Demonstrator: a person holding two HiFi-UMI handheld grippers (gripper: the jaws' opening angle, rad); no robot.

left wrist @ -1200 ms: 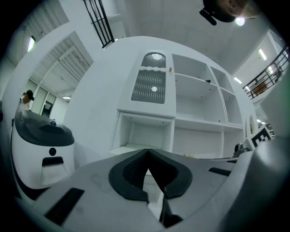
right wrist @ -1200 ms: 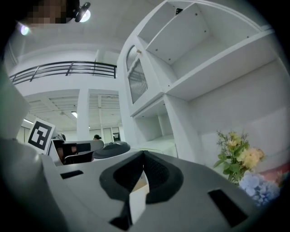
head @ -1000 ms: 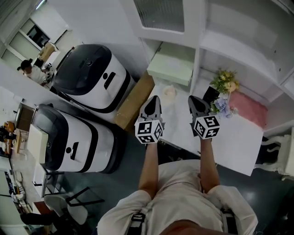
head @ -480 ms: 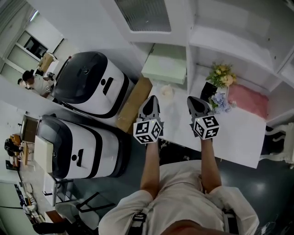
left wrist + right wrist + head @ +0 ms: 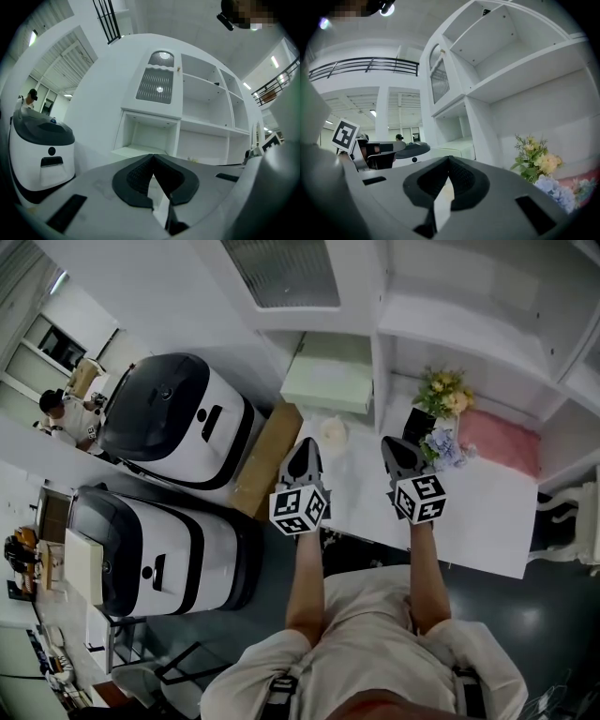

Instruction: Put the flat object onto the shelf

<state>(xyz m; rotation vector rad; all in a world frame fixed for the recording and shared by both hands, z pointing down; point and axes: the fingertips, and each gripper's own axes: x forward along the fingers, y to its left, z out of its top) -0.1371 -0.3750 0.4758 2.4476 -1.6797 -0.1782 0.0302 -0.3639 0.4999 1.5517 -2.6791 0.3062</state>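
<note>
Both grippers hover over the near part of a white table [image 5: 469, 521] in front of a white shelf unit [image 5: 403, 324]. My left gripper [image 5: 305, 448] is shut with nothing between its jaws, and my right gripper [image 5: 392, 448] is shut and empty too. A flat pink pad [image 5: 502, 448] lies at the table's back right, apart from both grippers. A flat pale green box [image 5: 330, 381] sits in the low left compartment of the shelf. In the left gripper view the left gripper [image 5: 153, 157] points at the shelf [image 5: 206, 122]. In the right gripper view the right gripper [image 5: 449, 159] points past a bouquet [image 5: 536, 161].
Yellow flowers [image 5: 442, 392] and blue flowers [image 5: 450, 451] stand by a dark vase behind the right gripper. A small white cup [image 5: 333, 432] sits ahead of the left gripper. A cardboard box [image 5: 264, 457] leans at the table's left end. Two white and black machines [image 5: 178, 418] stand on the left.
The head view has drifted a little, so the shelf and table sit slightly further left. Both grippers stay shut and keep about the same place over the table.
</note>
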